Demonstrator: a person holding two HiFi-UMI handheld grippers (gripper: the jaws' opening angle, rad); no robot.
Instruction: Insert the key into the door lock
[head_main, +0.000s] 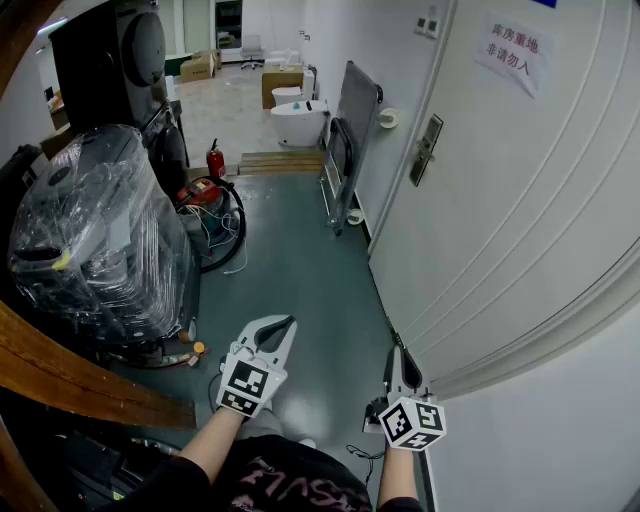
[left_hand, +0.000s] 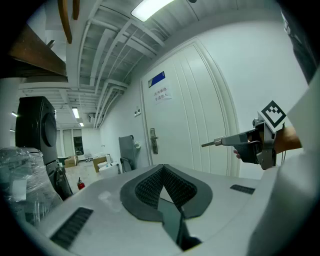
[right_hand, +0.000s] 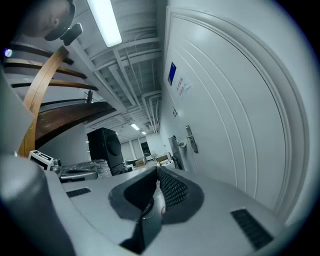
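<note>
The white door (head_main: 500, 200) fills the right side, with its lock and handle plate (head_main: 427, 148) well ahead of both grippers. The same lock plate (left_hand: 153, 141) is small in the left gripper view, and the lock plate (right_hand: 191, 139) shows far off in the right gripper view. My right gripper (head_main: 397, 352) hangs low beside the door. In the left gripper view the right gripper (left_hand: 222, 142) is shut on a key (left_hand: 210, 144) that sticks out past its tips. A key ring (right_hand: 150, 210) lies between the right gripper's (right_hand: 158, 169) pads. My left gripper (head_main: 286, 322) (left_hand: 162, 166) is shut with nothing in it.
A plastic-wrapped machine (head_main: 100, 240) stands at the left, with a wooden beam (head_main: 80, 370) below it. A grey cart (head_main: 350, 120) leans on the wall beyond the door, near a fire extinguisher (head_main: 213, 158) and cables. A paper sign (head_main: 510, 52) hangs on the door.
</note>
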